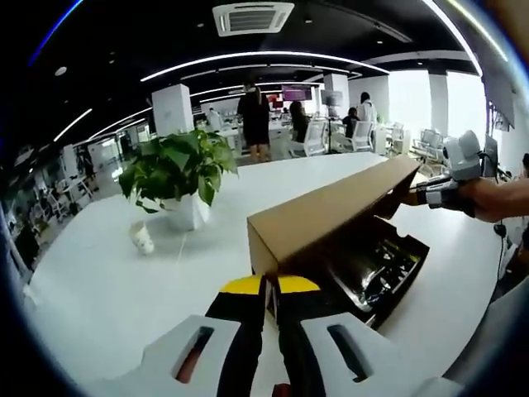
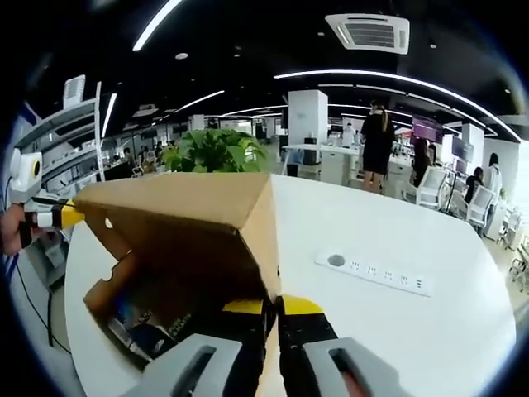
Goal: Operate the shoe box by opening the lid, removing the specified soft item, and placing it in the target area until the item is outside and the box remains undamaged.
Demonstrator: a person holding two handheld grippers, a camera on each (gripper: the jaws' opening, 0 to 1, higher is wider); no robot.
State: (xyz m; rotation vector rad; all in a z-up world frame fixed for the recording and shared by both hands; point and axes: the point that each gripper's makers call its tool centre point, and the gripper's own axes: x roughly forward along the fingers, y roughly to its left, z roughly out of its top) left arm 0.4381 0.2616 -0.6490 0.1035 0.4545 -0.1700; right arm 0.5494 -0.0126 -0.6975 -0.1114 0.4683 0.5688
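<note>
A brown cardboard shoe box stands on the white table (image 1: 91,281) with its lid (image 1: 331,207) swung up. My left gripper (image 1: 271,286) is shut on the lid's near corner, its yellow-tipped jaws pressed together. My right gripper (image 1: 430,195) comes in from the right and pinches the far corner. In the right gripper view that gripper (image 2: 273,308) is shut on the lid (image 2: 182,203), and the left gripper (image 2: 66,217) holds the opposite end. Under the lid, the box (image 1: 397,285) holds a dark, glossy wrapped item (image 1: 372,263), also seen as a dark item (image 2: 149,335).
A potted green plant (image 1: 178,169) in a white pot stands left of the box, with a small white object (image 1: 142,238) beside it. A white power strip (image 2: 376,271) lies on the table to the right. People, desks and chairs fill the office behind.
</note>
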